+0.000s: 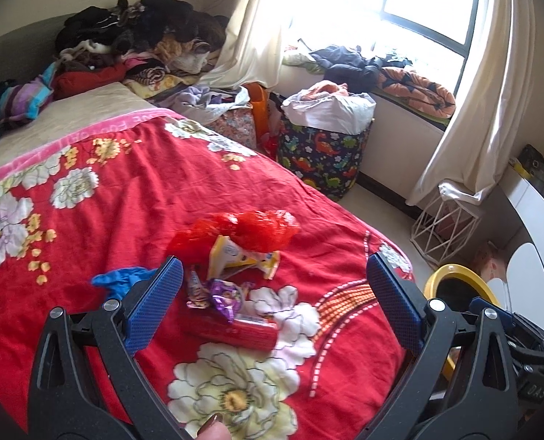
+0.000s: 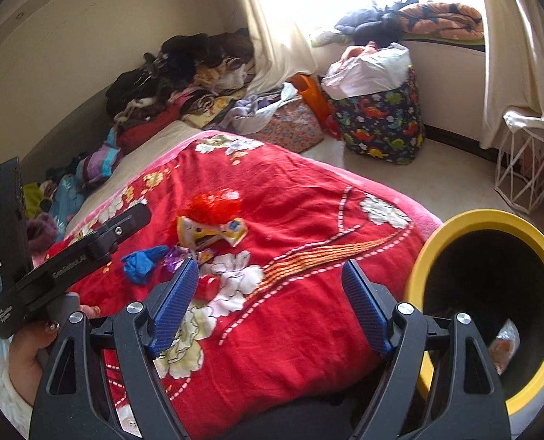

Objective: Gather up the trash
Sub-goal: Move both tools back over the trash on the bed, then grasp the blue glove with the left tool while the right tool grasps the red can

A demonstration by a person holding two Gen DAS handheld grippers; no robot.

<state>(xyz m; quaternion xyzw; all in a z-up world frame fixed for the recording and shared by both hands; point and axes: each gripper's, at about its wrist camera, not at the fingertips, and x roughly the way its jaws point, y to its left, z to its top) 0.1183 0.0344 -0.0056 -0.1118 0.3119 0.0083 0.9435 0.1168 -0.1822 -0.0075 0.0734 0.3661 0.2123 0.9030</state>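
Trash lies on the red floral blanket (image 1: 132,198): a red plastic bag (image 1: 257,229), a yellow-white carton wrapper (image 1: 235,258), a purple foil wrapper (image 1: 222,295), a red packet (image 1: 235,332) and a blue glove (image 1: 121,278). My left gripper (image 1: 273,278) is open and empty above the wrappers. My right gripper (image 2: 270,282) is open and empty over the blanket (image 2: 308,293), beside the yellow-rimmed black bin (image 2: 492,293). The red bag (image 2: 215,203), carton (image 2: 209,233) and glove (image 2: 141,264) show ahead of it. A wrapper (image 2: 506,344) lies inside the bin.
Piled clothes (image 1: 132,40) sit at the bed's head. A dinosaur-print basket (image 1: 323,154) and a white wire stand (image 1: 444,223) stand on the floor by the window. The bin's rim (image 1: 455,275) shows at the bed's right edge. The left tool (image 2: 51,256) reaches in from the left.
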